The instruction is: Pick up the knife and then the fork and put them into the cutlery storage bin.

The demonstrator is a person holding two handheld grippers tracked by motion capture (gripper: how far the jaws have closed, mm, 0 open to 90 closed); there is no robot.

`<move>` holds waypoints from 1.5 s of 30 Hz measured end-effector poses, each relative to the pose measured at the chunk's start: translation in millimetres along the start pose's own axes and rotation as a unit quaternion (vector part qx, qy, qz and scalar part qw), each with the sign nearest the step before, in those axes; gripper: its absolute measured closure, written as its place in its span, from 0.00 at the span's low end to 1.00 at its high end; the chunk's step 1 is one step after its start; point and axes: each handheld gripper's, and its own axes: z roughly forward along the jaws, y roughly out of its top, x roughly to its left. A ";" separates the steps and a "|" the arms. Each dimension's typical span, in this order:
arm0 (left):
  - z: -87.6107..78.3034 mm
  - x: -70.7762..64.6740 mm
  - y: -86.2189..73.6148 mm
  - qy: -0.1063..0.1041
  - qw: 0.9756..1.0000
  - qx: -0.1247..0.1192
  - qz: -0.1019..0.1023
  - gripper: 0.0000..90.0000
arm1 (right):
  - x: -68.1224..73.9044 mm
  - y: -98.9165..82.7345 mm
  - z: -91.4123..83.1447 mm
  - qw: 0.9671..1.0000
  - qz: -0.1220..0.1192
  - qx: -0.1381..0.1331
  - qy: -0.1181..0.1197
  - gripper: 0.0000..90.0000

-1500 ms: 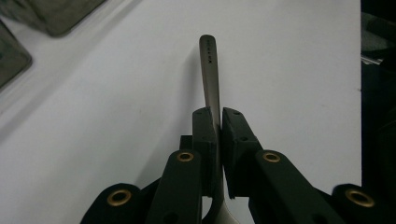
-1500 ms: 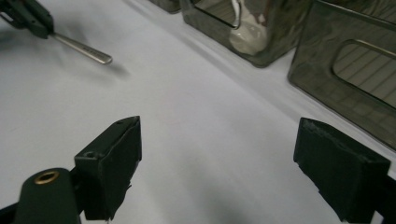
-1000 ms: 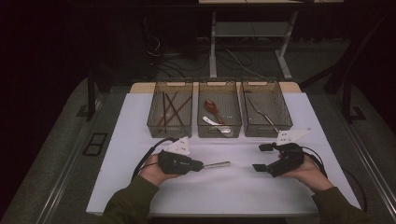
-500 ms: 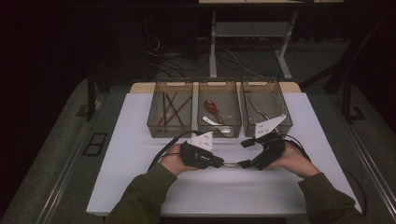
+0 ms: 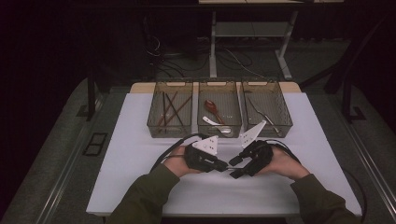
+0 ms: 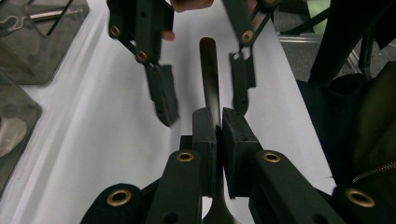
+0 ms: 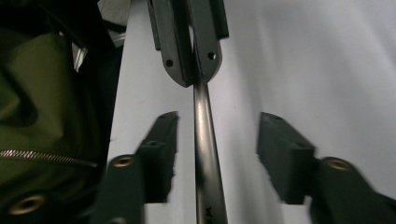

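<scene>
passing metal utensil handle (image 7: 205, 154) across | left gripper (image 6: 218, 128) clamped on it, held level as offer | right gripper (image 7: 217, 154) jaws closing around handle, pads not yet touching

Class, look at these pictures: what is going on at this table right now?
A person is passing a metal utensil handle from one hand-held gripper to the other above the white table. The left gripper is shut on the handle. The right gripper has come up facing it, with the handle between its jaws; those jaws have just been closing but do not yet press on it. Behind the hands stand three clear trays holding other utensils.
</scene>
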 end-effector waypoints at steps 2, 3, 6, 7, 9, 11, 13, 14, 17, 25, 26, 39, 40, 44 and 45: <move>0.6 -0.7 0.7 -0.001 1.000 0.001 0.001 0.93 | 0.7 -0.2 1.8 1.000 0.004 0.008 0.008 0.62; 0.8 -0.7 1.0 -0.001 1.000 0.002 0.002 0.93 | 0.9 -0.4 2.5 1.000 0.004 0.011 0.009 0.66; 1.3 -0.5 1.4 -0.001 1.000 0.002 0.002 0.93 | 1.6 0.1 3.7 1.000 -0.003 0.015 0.015 0.81; 1.3 -0.3 1.3 0.000 1.000 0.001 0.001 0.93 | 1.9 0.3 3.6 1.000 -0.008 0.016 0.016 0.87; 1.4 0.4 0.7 -0.004 1.000 0.001 0.001 0.93 | 3.2 1.2 3.1 1.000 -0.009 0.013 0.022 0.89; 3.5 0.3 0.1 -0.001 1.000 0.005 0.000 0.93 | 3.9 1.6 2.3 1.000 -0.010 0.012 0.024 0.89; 6.1 0.6 -0.9 -0.003 1.000 0.008 -0.001 0.93 | 3.6 1.6 0.6 1.000 -0.014 0.008 0.021 0.90; 6.1 1.0 -0.5 -0.006 1.000 0.014 0.002 0.95 | 3.3 1.6 -0.2 1.000 -0.016 0.005 0.020 0.95; 7.1 0.3 -0.3 -0.004 1.000 0.010 -0.001 0.95 | 2.9 1.0 -2.4 1.000 -0.021 0.000 0.016 0.96; 5.9 0.9 -0.7 -0.004 1.000 0.005 0.003 0.95 | 4.4 1.6 -3.4 1.000 -0.025 -0.001 0.012 0.96; 5.5 0.4 -0.7 -0.004 1.000 0.004 0.000 0.95 | 4.8 1.7 -3.4 1.000 -0.025 -0.002 0.011 0.96; -16.9 0.7 -17.8 0.048 0.997 -0.039 -0.055 0.59 | 1.0 -2.0 -16.1 0.999 -0.028 -0.007 -0.032 0.96; -19.9 0.2 -20.9 0.054 0.996 -0.044 -0.063 0.57 | 0.4 -2.7 -17.9 0.999 -0.024 -0.008 -0.037 0.96; -34.2 -3.7 -33.7 0.074 0.991 -0.067 -0.095 0.50 | -3.0 -6.7 -25.8 0.998 -0.015 -0.014 -0.060 0.96; -38.0 -4.7 -36.8 0.084 0.990 -0.066 -0.096 0.49 | -3.5 -7.7 -27.6 0.998 -0.012 -0.014 -0.068 0.96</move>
